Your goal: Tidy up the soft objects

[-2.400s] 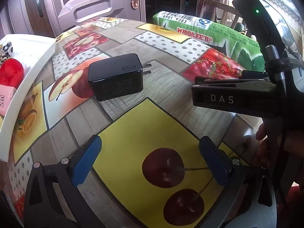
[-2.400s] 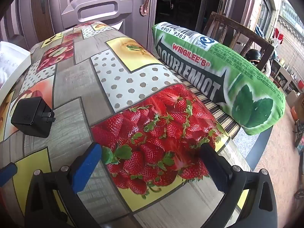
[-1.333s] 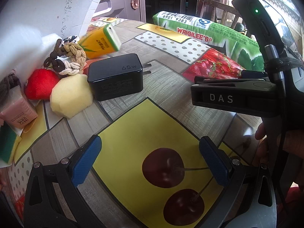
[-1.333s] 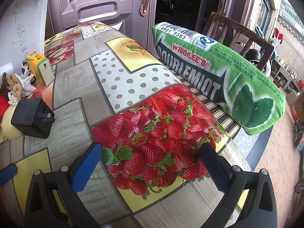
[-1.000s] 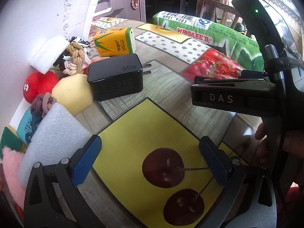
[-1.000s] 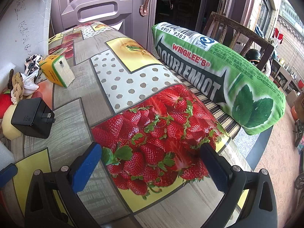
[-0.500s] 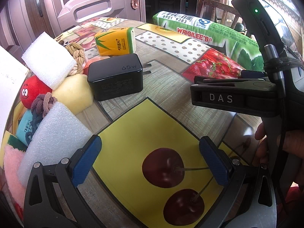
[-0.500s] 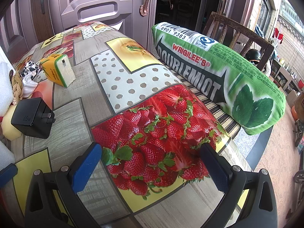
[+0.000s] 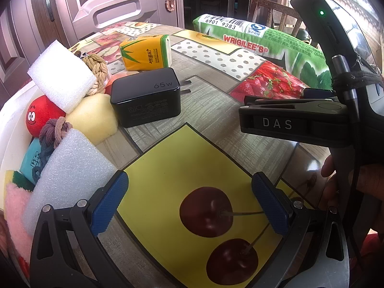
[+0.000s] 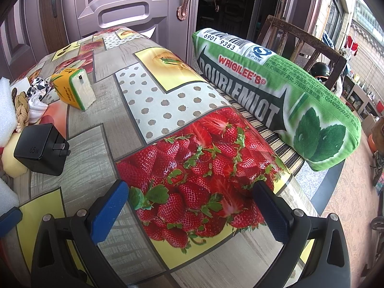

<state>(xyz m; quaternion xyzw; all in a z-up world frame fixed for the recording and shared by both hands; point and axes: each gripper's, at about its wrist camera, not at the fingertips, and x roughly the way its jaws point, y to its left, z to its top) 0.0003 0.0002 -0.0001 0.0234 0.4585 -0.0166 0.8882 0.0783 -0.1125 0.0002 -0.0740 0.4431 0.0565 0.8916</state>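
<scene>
A pile of soft things lies at the left of the table in the left wrist view: two white foam blocks (image 9: 61, 84) (image 9: 69, 168), a red plush ball with a face (image 9: 39, 117), a pale yellow sponge (image 9: 94, 120), a knotted rope (image 9: 97, 68), a purple hair tie (image 9: 54, 130), a pink cloth (image 9: 14, 206) and a yellow tissue pack (image 9: 146, 54). A black 65W charger (image 9: 146, 98) sits beside them. My left gripper (image 9: 189, 201) is open and empty over the cherry print. My right gripper (image 10: 189, 206) is open and empty over the strawberry print.
A long green gum-shaped pillow (image 10: 276, 93) lies along the table's far right edge, in front of a wooden chair (image 10: 302, 40). A white tray rim (image 9: 9, 110) curves at the far left. Doors stand behind the table. The right gripper's body (image 9: 300, 122) shows at right.
The white tray was tipped up and its soft objects spilled onto the table beside the charger; the tray has come back down at the left. Both grippers have stayed still.
</scene>
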